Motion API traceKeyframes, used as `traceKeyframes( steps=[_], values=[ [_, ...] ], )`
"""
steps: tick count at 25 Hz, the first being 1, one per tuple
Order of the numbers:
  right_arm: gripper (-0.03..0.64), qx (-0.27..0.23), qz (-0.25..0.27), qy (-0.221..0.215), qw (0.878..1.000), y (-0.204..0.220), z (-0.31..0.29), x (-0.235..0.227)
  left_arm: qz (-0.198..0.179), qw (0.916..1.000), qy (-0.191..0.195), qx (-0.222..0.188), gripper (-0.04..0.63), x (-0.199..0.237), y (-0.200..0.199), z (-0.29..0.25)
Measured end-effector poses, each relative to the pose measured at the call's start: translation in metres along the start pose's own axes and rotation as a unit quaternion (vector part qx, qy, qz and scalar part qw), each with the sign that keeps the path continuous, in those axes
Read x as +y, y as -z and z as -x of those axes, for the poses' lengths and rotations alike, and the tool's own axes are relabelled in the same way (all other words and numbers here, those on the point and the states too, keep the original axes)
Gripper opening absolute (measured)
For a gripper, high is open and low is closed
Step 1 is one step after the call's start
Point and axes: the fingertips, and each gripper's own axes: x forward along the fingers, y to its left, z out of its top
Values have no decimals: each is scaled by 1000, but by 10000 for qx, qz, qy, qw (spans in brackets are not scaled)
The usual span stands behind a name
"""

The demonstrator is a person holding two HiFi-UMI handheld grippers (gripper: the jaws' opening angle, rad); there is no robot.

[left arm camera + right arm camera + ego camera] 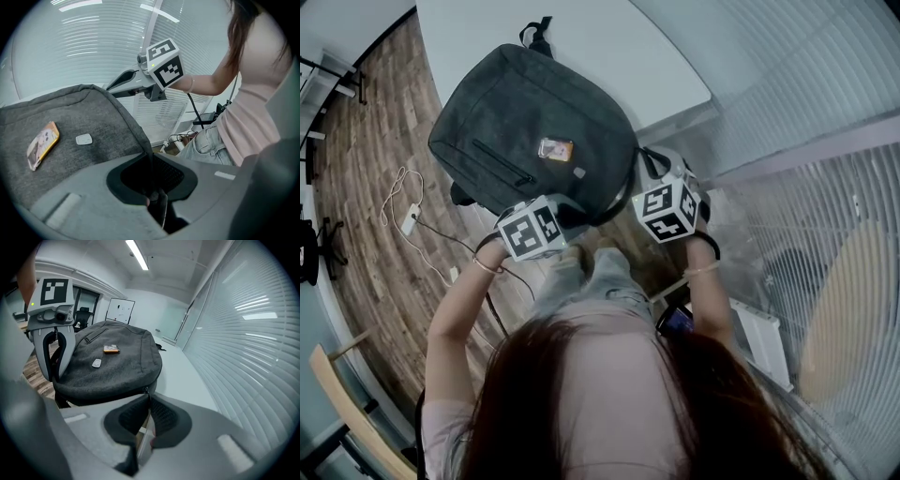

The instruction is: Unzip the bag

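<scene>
A dark grey backpack [534, 131] lies flat on the white table [609, 47], with an orange tag [555, 149] on its face. Both grippers are at its near edge. In the left gripper view, the left gripper [150, 157] is shut on the edge fabric of the backpack [70, 136]. In the right gripper view, the right gripper [149, 397] is shut at the rim of the backpack [117, 366], on what looks like the small zipper pull [146, 389]. In the head view, the left gripper [567, 211] sits left of the right gripper [654, 173].
The table's near edge ends just under the bag, above a wooden floor [375, 187] with a white cable and charger [410, 218]. Window blinds [825, 187] run along the right. A wooden chair [347, 403] stands at the lower left.
</scene>
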Motion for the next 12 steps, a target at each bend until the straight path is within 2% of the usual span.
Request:
traceKeyframes(
  steps=[12],
  values=[
    [18,-163,387,-127,9990,-5,-9,-11,42,10000,44,25,48,1,-1,-1]
  ],
)
